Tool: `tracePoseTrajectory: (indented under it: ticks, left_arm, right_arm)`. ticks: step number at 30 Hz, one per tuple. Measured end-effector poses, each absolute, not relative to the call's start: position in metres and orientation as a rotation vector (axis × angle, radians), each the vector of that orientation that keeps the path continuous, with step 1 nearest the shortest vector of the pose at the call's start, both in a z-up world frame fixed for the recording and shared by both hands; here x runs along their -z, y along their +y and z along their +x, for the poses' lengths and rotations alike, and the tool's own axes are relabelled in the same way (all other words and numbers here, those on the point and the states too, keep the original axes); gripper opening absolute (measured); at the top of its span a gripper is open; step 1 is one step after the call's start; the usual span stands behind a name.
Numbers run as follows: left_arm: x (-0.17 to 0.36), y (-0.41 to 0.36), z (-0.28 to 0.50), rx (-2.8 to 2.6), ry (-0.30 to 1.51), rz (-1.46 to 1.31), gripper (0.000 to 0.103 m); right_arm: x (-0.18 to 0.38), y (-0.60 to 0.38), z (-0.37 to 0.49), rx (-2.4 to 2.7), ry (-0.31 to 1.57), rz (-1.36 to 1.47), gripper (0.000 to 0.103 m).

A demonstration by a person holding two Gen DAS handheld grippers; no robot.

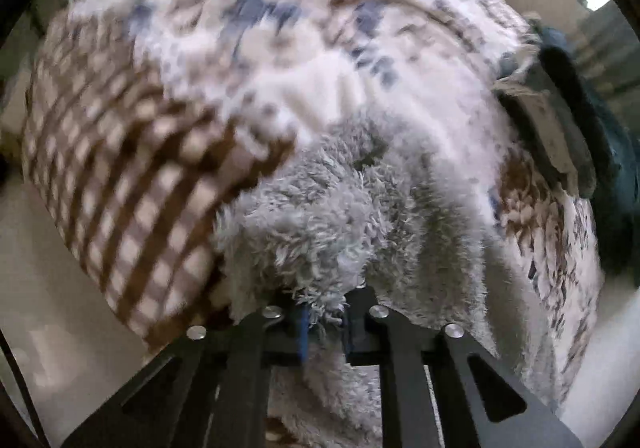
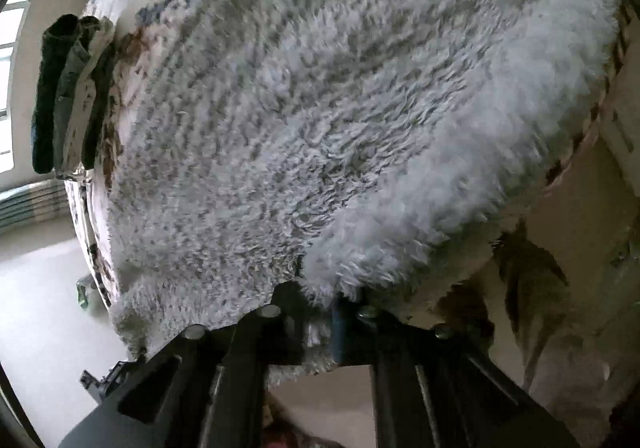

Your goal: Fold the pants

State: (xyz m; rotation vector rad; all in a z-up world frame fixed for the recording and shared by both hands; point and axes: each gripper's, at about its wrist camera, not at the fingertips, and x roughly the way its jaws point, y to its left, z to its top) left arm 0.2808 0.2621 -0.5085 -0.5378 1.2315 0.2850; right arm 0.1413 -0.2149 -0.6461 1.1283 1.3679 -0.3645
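Observation:
The pants [image 1: 340, 207] are fluffy pale grey fleece lying on a patterned bed cover [image 1: 280, 47]. In the left wrist view my left gripper [image 1: 324, 312] is shut on a bunched edge of the fleece, which rises as a ridge from the jaws. In the right wrist view the pants [image 2: 320, 107] fill most of the frame. My right gripper [image 2: 320, 312] is shut on another edge of them, with a thick fold of pile bulging above the jaws. Each gripper's pads are partly buried in the fleece.
The cover has a brown checked part [image 1: 120, 175] at the left. A stack of folded clothes [image 1: 560, 127] [image 2: 72, 95] sits at the bed's edge, with a dark teal garment [image 1: 616, 167] beside it. Pale floor [image 2: 36, 288] lies beyond the bed.

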Motion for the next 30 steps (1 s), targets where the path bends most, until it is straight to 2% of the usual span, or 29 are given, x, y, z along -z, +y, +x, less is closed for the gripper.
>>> tracePoseTrajectory:
  ticks: [4, 7, 15, 18, 19, 20, 21, 22, 23, 27, 30]
  left_arm:
    - [0.473, 0.264, 0.272, -0.264, 1.161, -0.515, 0.007]
    - [0.467, 0.275, 0.264, -0.28, 1.168, -0.537, 0.007]
    - [0.521, 0.292, 0.233, -0.39, 1.33, -0.508, 0.008]
    - [0.525, 0.288, 0.232, -0.416, 1.388, -0.522, 0.015]
    - [0.518, 0.281, 0.232, -0.418, 1.39, -0.502, 0.021]
    - [0.512, 0.274, 0.233, -0.413, 1.392, -0.471, 0.033]
    - [0.505, 0.263, 0.235, -0.404, 1.395, -0.416, 0.043]
    - [0.497, 0.249, 0.237, -0.389, 1.393, -0.349, 0.069]
    - [0.488, 0.235, 0.237, -0.372, 1.375, -0.295, 0.085]
    - [0.453, 0.166, 0.234, -0.27, 1.288, -0.115, 0.089]
    - [0.445, 0.1, 0.234, -0.157, 1.288, -0.066, 0.092]
  right_arm:
    - [0.614, -0.205, 0.141, 0.316, 1.324, 1.033, 0.007]
    - [0.599, -0.203, 0.133, 0.294, 1.325, 1.019, 0.007]
    - [0.626, -0.192, 0.122, 0.295, 1.446, 1.018, 0.008]
    - [0.649, -0.191, 0.127, 0.303, 1.522, 1.033, 0.022]
    - [0.654, -0.192, 0.129, 0.298, 1.552, 1.042, 0.045]
    - [0.655, -0.193, 0.13, 0.287, 1.56, 1.05, 0.071]
    - [0.652, -0.194, 0.129, 0.26, 1.545, 1.059, 0.078]
    - [0.647, -0.196, 0.128, 0.242, 1.528, 1.057, 0.08]
    - [0.641, -0.199, 0.126, 0.229, 1.517, 1.046, 0.08]
    - [0.607, -0.23, 0.109, 0.274, 1.427, 1.022, 0.08]
    - [0.588, -0.287, 0.082, 0.414, 1.317, 1.087, 0.08]
